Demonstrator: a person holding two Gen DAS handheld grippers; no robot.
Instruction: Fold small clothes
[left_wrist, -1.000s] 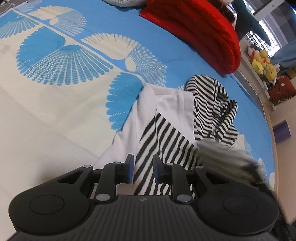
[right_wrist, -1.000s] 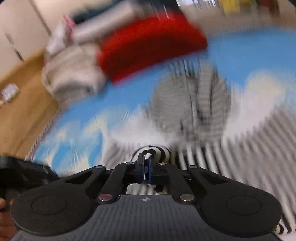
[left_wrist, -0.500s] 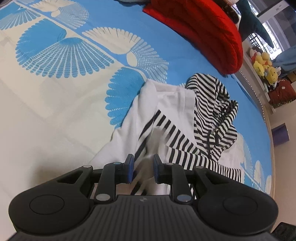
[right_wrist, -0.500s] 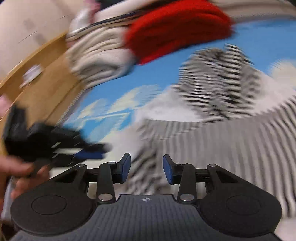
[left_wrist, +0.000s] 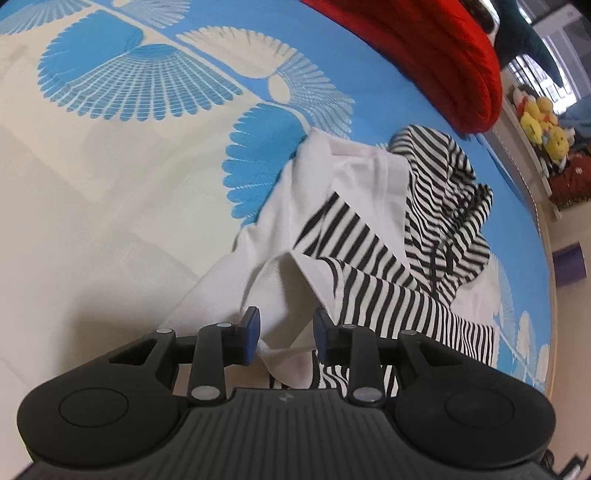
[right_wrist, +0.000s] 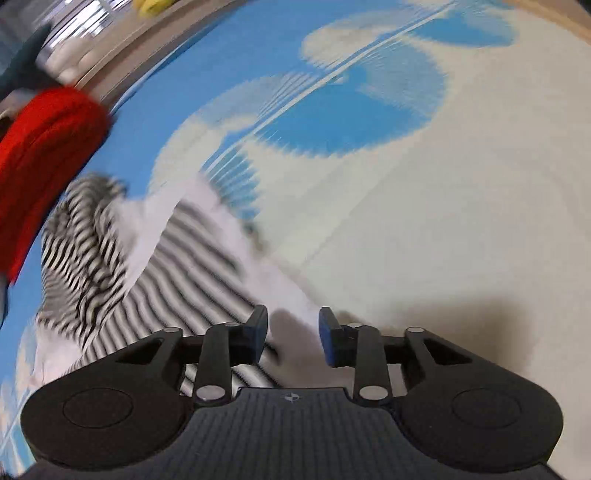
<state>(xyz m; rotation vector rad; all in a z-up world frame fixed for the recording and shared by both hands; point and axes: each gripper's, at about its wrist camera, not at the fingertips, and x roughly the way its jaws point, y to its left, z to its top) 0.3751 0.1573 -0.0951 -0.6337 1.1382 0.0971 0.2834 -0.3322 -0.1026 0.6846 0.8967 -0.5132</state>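
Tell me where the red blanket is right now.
The red blanket lies folded at the top right of the left wrist view, on the blue bedsheet just beyond the striped garment; the blurred right wrist view shows it at far left.

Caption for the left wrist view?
Open left gripper poised over a rumpled striped-and-white garment on the blue-patterned bedspread.

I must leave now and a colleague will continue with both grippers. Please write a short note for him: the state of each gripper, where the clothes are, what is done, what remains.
Left gripper: open, holding nothing, with a white fold of the striped garment between its fingers.
Right gripper: open, holding nothing, over the garment's white edge; this view is blurred.
The garment lies crumpled on the blue and cream bedspread, with a red blanket beyond it.
Done: no neat fold is visible.
Left: flatten the garment, then fold it.
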